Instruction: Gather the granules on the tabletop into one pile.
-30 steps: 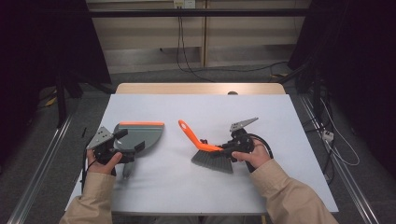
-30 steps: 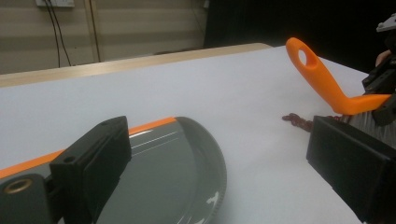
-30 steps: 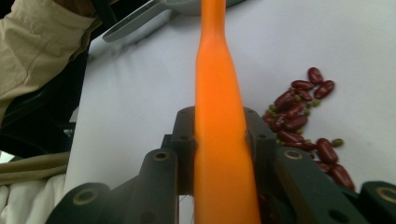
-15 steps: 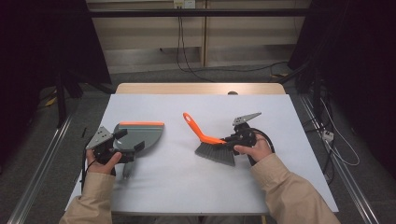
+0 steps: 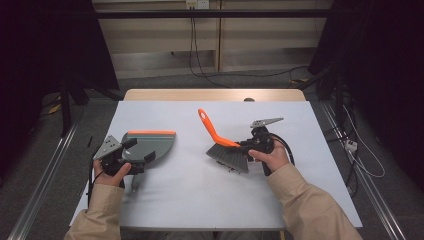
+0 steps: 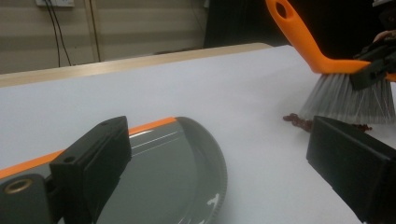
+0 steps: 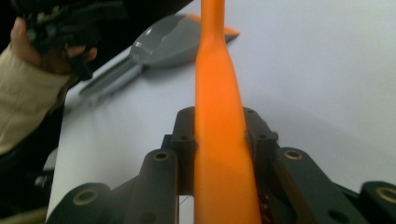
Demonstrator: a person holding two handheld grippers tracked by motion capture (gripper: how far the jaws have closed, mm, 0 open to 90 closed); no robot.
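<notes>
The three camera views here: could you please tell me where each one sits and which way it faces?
High view: above the person's side, looking forward and down on the table; both forearms, left tool, right tool.
Left gripper view: rides the left tool, facing over the dustpan toward the brush; its own jaws.
Right gripper view: rides the right tool, looking along the brush handle to the dustpan; the person's other hand.
Shared: brush and dustpan.

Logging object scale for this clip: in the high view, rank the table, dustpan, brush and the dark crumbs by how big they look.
1. Table, far the largest.
2. Dustpan.
3. Brush; close to the dustpan in extent, so that order is unsure.
4. Crumbs, tiny specks under the bristles.
</notes>
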